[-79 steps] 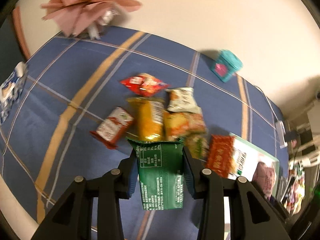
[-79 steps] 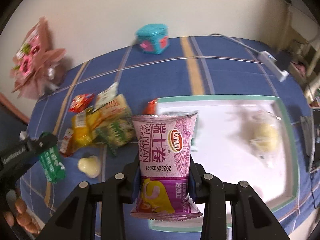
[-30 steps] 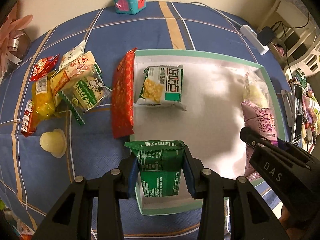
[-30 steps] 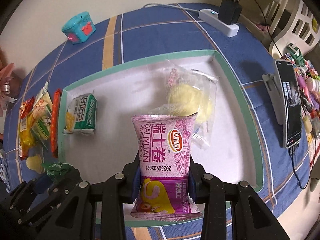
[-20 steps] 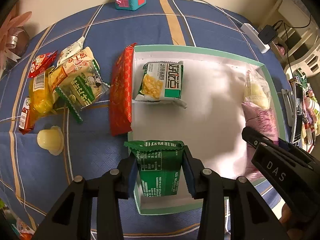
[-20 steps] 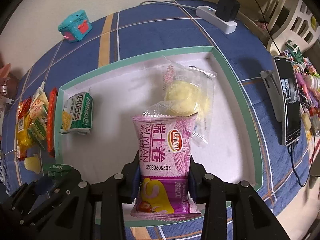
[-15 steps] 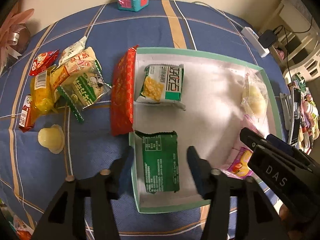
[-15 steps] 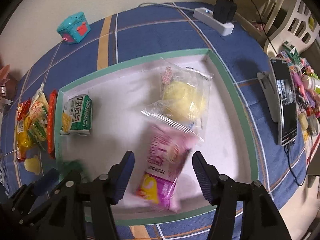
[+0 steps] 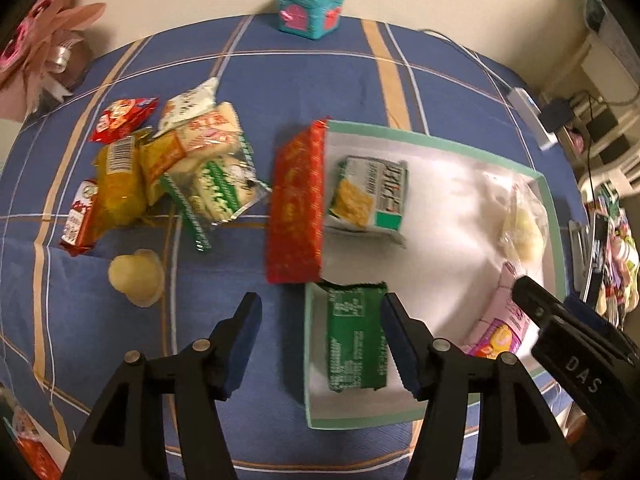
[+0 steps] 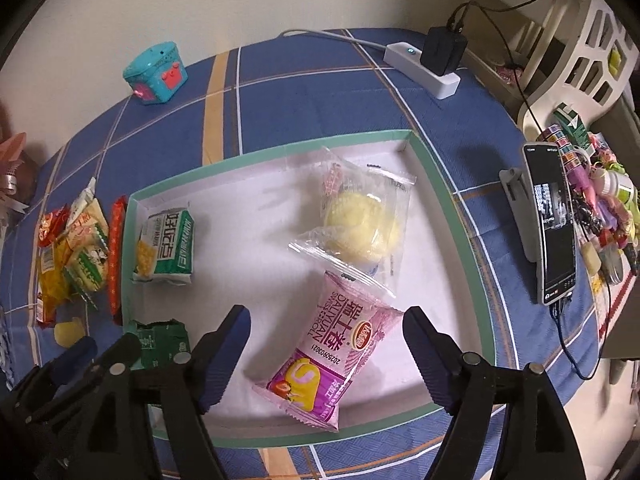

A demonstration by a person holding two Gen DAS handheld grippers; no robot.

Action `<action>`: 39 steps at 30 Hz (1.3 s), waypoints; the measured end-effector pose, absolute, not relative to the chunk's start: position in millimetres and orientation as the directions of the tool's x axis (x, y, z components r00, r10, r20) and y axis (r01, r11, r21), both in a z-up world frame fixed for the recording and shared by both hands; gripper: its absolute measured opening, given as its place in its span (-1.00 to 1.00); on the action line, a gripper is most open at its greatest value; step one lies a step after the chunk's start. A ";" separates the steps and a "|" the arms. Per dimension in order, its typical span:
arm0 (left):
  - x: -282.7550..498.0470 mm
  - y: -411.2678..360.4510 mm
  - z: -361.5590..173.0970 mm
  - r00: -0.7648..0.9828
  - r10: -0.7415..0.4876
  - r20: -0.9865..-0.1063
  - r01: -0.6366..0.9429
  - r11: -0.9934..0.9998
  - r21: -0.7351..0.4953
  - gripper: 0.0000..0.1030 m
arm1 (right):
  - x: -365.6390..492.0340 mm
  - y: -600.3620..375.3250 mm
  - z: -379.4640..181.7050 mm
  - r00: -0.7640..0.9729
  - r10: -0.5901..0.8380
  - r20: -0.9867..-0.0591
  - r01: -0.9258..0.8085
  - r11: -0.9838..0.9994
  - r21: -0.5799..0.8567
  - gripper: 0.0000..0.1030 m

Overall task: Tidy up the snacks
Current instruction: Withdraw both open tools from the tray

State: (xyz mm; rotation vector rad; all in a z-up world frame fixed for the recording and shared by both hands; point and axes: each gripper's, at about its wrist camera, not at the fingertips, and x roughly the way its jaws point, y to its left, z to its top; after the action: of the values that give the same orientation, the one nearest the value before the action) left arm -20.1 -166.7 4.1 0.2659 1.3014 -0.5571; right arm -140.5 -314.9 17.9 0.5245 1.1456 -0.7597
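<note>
Releasing: both grippers' fingers are spreading, left gripper [image 9: 320, 346] beside the green packet [image 9: 356, 338], right gripper [image 10: 326, 354] over the pink Swiss-roll pack [image 10: 334, 354] in the tray [image 10: 448, 196]; next probably fetch from the loose snack pile [image 9: 172, 172] on the left.

Both grippers pointing steeply down, jaws opening, nothing gripped.

Left gripper [image 9: 320, 340]: black arms, blue pads spread well apart and still parting; pads clear of everything below, no contact on either side. Also visible low at left in the right wrist view, tips just beside the right one's. Right gripper [image 10: 326, 356]: jaws wider than the left's and still widening, pads free on both sides. One black finger seen at right edge of left wrist view.
</note>
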 end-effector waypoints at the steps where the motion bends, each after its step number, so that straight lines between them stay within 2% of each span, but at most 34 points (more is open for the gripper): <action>1: -16.2 -162.4 5.4 0.166 -0.239 -0.957 0.515 0.848 -0.122 0.21 | -140.8 -315.2 19.2 0.215 -0.265 -0.940 0.765 0.644 -0.007 0.59; 21: 49.6 -63.2 8.3 0.247 -0.179 -0.952 0.215 0.968 -0.126 0.23 | -106.9 -279.6 19.9 0.223 -0.263 -0.939 0.701 0.712 -0.033 0.58; 22: 50.1 -61.0 7.8 0.245 -0.181 -0.953 0.209 0.969 -0.130 0.31 | -104.7 -277.2 19.4 0.224 -0.262 -0.939 0.695 0.718 -0.035 0.58; 23: 52.3 -58.0 6.8 0.241 -0.184 -0.953 0.200 0.970 -0.137 0.49 | -102.8 -275.4 18.7 0.223 -0.261 -0.939 0.691 0.722 -0.036 0.58; 28: 57.0 -50.2 6.9 0.239 -0.199 -0.950 0.174 0.972 -0.160 0.56 | -98.5 -271.1 15.2 0.214 -0.261 -0.941 0.680 0.732 -0.048 0.58; 29: 57.0 -49.8 7.0 0.239 -0.201 -0.950 0.173 0.971 -0.162 0.64 | -98.3 -270.5 15.3 0.215 -0.262 -0.941 0.679 0.733 -0.049 0.61; 30: 57.2 -49.3 6.5 0.243 -0.196 -0.950 0.170 0.973 -0.157 0.71 | -98.2 -270.8 15.0 0.217 -0.263 -0.940 0.676 0.735 -0.050 0.67; 31: 57.2 -48.8 6.1 0.252 -0.182 -0.951 0.165 0.976 -0.143 0.85 | -98.4 -271.0 14.6 0.217 -0.269 -0.938 0.677 0.734 -0.054 0.89; 32: 56.4 -48.5 6.4 0.261 -0.168 -0.951 0.163 0.978 -0.128 0.91 | -98.6 -270.7 14.5 0.216 -0.273 -0.937 0.680 0.731 -0.057 1.00; 39: 58.6 -45.8 3.6 0.274 -0.150 -0.950 0.162 0.981 -0.108 0.99 | -99.9 -273.5 9.5 0.203 -0.273 -0.940 0.684 0.727 -0.063 1.00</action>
State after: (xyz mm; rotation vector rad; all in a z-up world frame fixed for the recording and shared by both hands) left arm 58.6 -45.8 3.6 0.0105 1.2766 -0.2097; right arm -99.9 -273.5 9.5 0.4115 1.1904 -0.6939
